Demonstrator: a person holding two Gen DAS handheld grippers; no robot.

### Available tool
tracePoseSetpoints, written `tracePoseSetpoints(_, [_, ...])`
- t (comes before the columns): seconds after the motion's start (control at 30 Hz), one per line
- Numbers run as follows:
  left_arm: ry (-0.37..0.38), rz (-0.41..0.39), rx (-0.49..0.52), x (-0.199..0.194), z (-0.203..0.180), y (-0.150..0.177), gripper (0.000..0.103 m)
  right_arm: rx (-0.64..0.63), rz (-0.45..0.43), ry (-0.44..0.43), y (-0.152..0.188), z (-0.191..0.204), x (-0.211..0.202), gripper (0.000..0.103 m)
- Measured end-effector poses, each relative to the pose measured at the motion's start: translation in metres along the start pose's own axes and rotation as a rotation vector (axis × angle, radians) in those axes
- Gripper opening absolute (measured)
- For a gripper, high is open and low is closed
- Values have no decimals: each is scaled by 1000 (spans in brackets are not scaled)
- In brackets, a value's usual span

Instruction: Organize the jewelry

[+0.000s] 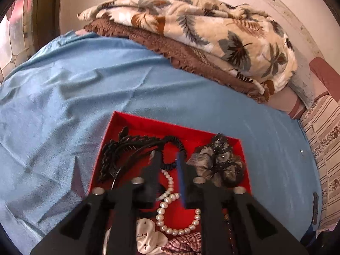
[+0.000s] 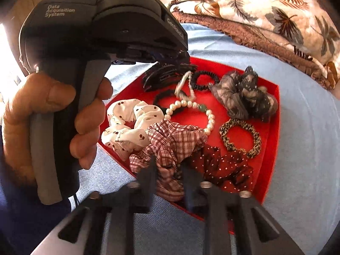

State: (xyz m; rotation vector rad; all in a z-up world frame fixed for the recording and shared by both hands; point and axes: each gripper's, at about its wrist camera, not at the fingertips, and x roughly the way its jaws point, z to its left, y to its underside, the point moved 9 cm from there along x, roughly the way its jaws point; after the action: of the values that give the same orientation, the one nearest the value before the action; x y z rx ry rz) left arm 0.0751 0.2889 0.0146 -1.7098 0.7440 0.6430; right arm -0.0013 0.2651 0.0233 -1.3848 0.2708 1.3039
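Observation:
A red tray (image 1: 136, 122) (image 2: 274, 114) lies on a blue bedsheet and holds hair ties and jewelry. My left gripper (image 1: 166, 159) is open above the tray, its fingers either side of a pearl bracelet (image 1: 167, 193) that hangs or lies between them; its body (image 2: 102, 25) fills the upper left of the right wrist view. The pearl bracelet (image 2: 209, 119) lies mid-tray, a white chain loop (image 2: 182, 82) rising from it towards the left gripper. My right gripper (image 2: 167, 165) is open over a plaid scrunchie (image 2: 170, 144) at the tray's near edge.
In the tray: a black claw clip (image 2: 161, 76), a black hair tie (image 2: 204, 80), a grey scrunchie (image 2: 244, 95), a leopard tie (image 2: 240, 138), a dotted red scrunchie (image 2: 221, 167), a white cherry scrunchie (image 2: 127, 125). Folded blankets (image 1: 201, 36) lie behind.

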Motion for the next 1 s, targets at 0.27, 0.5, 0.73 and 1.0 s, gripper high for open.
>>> tracePoseSetpoints(0.27, [7, -93, 17, -31, -6, -4, 54, -32, -38, 26, 7, 6, -26, 53])
tracePoseSetpoints(0.5, [-66, -200, -19, -64, 10, -10, 62, -28, -104, 112, -4, -4, -46, 49])
tracePoseSetpoints(0.73, [-143, -254, -74, -78, 39, -15, 66, 4, 17, 92, -5, -10, -1, 39])
tracePoseSetpoints(1.0, [-208, -276, -58, -84, 44, -11, 72, 19, -76, 115, -3, -19, -52, 50])
